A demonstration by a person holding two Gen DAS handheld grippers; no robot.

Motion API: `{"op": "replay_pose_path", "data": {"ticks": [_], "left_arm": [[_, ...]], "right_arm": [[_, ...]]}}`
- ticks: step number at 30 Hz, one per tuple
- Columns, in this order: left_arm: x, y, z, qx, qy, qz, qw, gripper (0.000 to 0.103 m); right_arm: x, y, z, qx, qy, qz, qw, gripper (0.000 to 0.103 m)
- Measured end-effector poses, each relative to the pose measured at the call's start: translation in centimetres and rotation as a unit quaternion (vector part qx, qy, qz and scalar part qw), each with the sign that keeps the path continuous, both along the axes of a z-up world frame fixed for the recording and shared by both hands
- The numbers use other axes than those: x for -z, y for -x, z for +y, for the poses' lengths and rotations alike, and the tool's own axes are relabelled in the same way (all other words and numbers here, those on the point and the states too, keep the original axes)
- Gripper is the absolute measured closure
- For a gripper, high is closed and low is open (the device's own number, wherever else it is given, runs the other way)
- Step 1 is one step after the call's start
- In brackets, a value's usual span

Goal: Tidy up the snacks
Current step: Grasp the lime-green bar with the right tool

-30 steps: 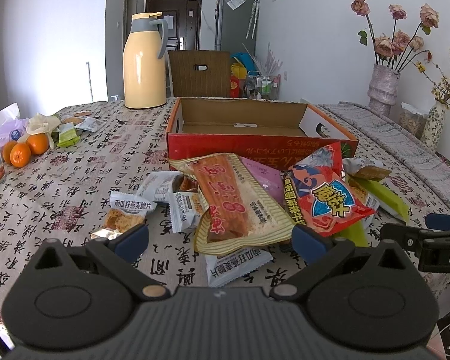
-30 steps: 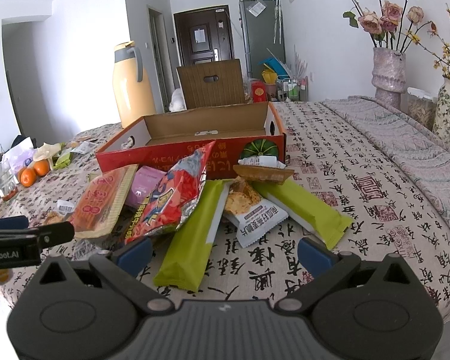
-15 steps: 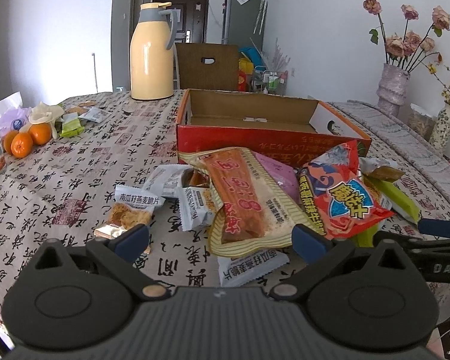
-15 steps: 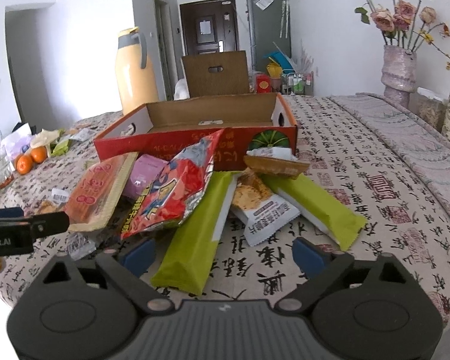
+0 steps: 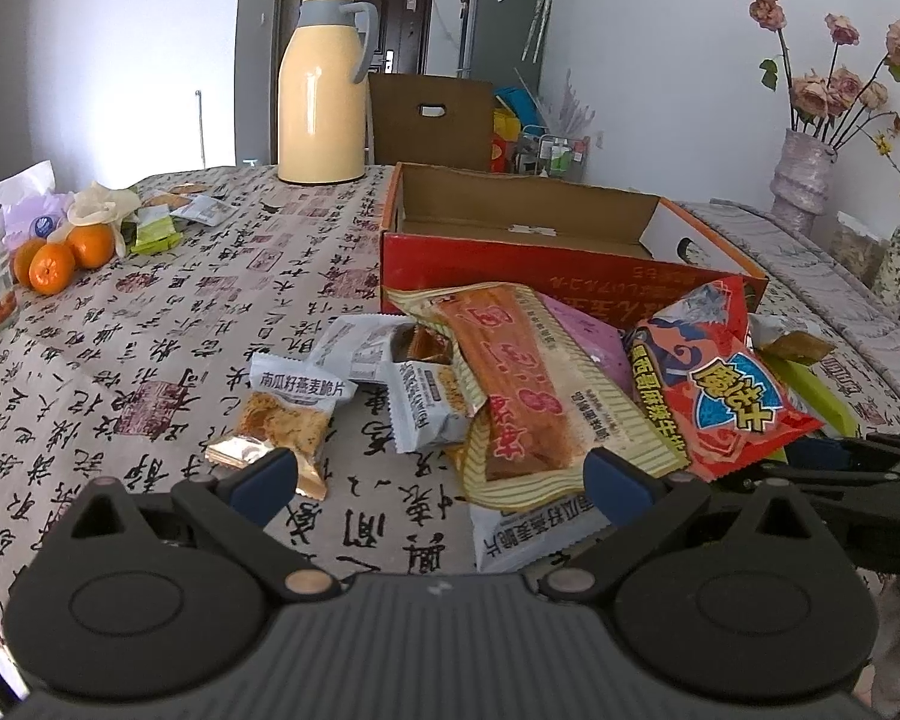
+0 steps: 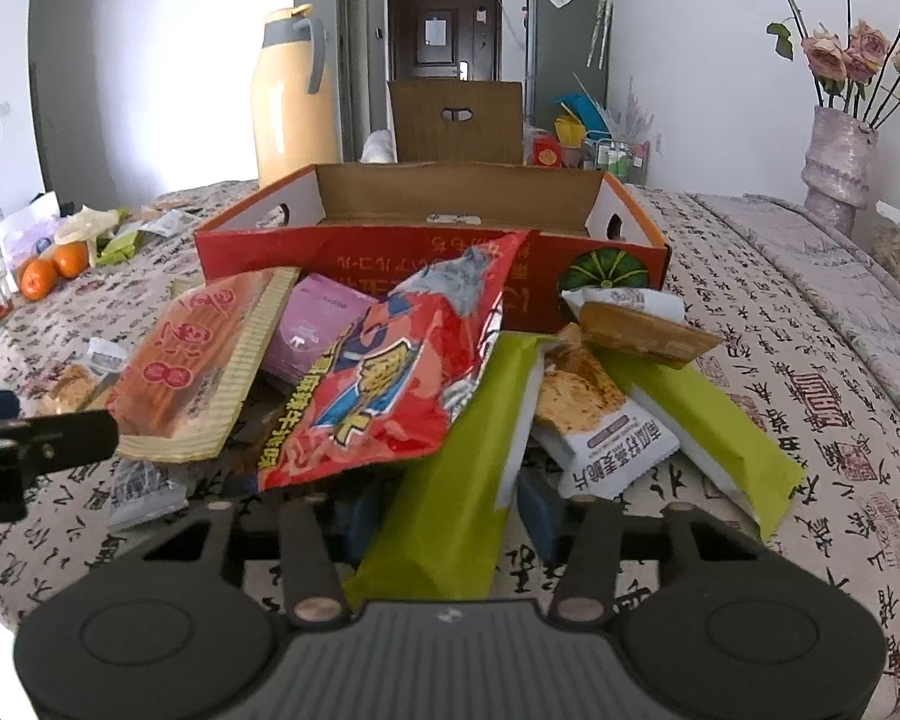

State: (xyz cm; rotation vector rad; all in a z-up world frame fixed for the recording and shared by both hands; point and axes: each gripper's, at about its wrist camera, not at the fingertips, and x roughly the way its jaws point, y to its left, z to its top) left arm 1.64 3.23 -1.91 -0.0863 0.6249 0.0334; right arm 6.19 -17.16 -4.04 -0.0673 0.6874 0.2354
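Over the snack pile | right gripper (image 6: 450, 510) angled down, jaws just closed, apparently pinching green packet (image 6: 450, 480) | left gripper (image 5: 444, 480) jaws spread

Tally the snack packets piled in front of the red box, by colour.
green packets: 2
red chip bag: 1
orange striped pack: 1
pink packet: 1
white oat-crisp packets: 6 visible
Total: 11, possibly more hidden underneath.
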Motion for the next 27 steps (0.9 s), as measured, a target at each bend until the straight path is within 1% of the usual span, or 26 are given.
{"op": "replay_pose_path", "data": {"ticks": [8,11,13,20,27], "left_arm": [[0.2,0.2,0.2,0.001,0.005,0.001,1.0000,0.000],[0.1,0.3,0.3,0.000,0.007,0.000,1.0000,0.000],[0.1,0.3,0.4,-0.001,0.009,0.000,1.0000,0.000],[0.1,0.4,0.5,-0.001,0.014,0.000,0.9999,0.000],[-0.2,0.2,0.3,0.001,0.015,-0.001,0.9999,0.000]], "right_arm": [[0.1,0.5,0.6,0.002,0.013,-0.007,1.000,0.061],[-0.1,0.8,0.3,0.005,0.011,-0.011,1.000,0.066],[-0.4,1.2,-0.1,0.007,0.005,-0.019,1.000,0.068],[-1.1,2.4,-1.5,0.021,-0.007,-0.042,0.999,0.069],[-2.2,3.7,-3.7,0.036,-0.028,-0.076,0.996,0.069]]}}
